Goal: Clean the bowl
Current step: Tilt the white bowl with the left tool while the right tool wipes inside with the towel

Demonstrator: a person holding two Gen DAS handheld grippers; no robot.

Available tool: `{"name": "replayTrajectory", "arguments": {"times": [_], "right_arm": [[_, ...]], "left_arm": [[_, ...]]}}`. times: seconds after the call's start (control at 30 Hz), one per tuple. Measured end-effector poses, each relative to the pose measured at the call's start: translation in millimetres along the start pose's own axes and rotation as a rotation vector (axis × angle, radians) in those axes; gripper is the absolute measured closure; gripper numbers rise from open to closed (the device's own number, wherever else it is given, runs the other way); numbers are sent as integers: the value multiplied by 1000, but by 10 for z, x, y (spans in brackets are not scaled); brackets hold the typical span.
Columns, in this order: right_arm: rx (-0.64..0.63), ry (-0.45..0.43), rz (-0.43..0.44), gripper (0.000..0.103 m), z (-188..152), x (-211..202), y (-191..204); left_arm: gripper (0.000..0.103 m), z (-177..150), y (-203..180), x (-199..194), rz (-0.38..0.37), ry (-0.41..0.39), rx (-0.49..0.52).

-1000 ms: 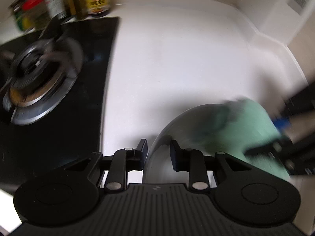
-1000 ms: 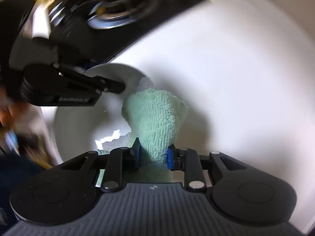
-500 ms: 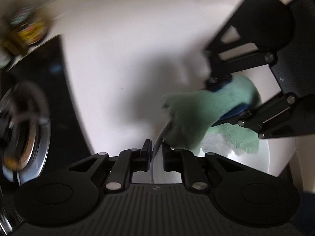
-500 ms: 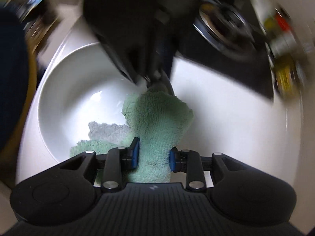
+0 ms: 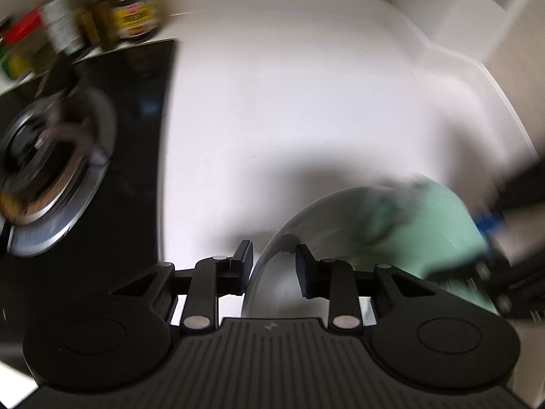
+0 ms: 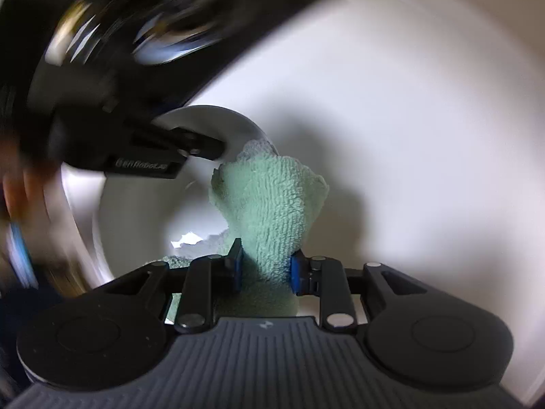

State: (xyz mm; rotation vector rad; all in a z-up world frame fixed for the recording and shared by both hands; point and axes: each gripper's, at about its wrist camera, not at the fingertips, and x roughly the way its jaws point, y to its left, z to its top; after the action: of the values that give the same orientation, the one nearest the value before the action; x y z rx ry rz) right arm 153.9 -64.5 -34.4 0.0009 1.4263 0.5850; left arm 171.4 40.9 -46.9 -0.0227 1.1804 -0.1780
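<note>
The right tool (image 6: 265, 269) was clamped on a bunched green terry cloth (image 6: 272, 201), its jaws easing slightly tighter around the wad, and pointed steeply down into the white bowl (image 6: 136, 218), with the cloth's free end up against the far inner wall near the rim. The left tool (image 5: 274, 266) straddled the bowl's near rim (image 5: 269, 262), one pad outside and one inside, its jaws spreading and apparently not pressing the wall; it too pointed steeply downward. The bowl sat on the white desk (image 5: 289, 102) just beside the black gas hob (image 5: 102, 170), with blurred jars (image 5: 133, 10) behind. Wiping appeared well under way: the visible inner wall looked clean and glossy, though blur hid any residue. Judging by this, the remaining wall and the rim were still to be covered.
</note>
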Motion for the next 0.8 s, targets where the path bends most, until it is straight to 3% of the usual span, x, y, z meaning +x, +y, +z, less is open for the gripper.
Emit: {"name": "replayTrajectory", "arguments": {"times": [0.07, 0.1, 0.17, 0.23, 0.33, 0.47, 0.53, 0.6, 0.7, 0.8], "right_arm": [[-31, 4, -11, 80, -43, -3, 50], [-46, 5, -17, 80, -64, -4, 74], [-85, 10, -29, 80, -72, 12, 120], [-331, 38, -92, 79, 66, 90, 254], [-693, 81, -152, 79, 236, 179, 433], [-1161, 130, -121, 78, 278, 278, 682], [-1276, 155, -112, 77, 318, 329, 760], [-1308, 162, -107, 77, 328, 343, 781], [-1186, 139, -112, 78, 350, 273, 689], [-883, 102, -103, 80, 409, 225, 526]], "left_arm": [[63, -58, -48, -40, 40, -14, -50], [67, -84, -75, -54, 56, -14, -58], [75, -115, -148, -61, 92, 21, 3], [82, -100, -179, -50, 76, 91, 146], [85, -22, -210, -70, 34, 127, 260], [87, 314, -296, 9, -34, 200, 404], [87, 443, -359, 129, -56, 264, 472], [86, 472, -369, 178, -66, 275, 478], [76, 404, -286, 144, -54, 204, 378], [68, 313, -206, 111, -31, 124, 270]]}}
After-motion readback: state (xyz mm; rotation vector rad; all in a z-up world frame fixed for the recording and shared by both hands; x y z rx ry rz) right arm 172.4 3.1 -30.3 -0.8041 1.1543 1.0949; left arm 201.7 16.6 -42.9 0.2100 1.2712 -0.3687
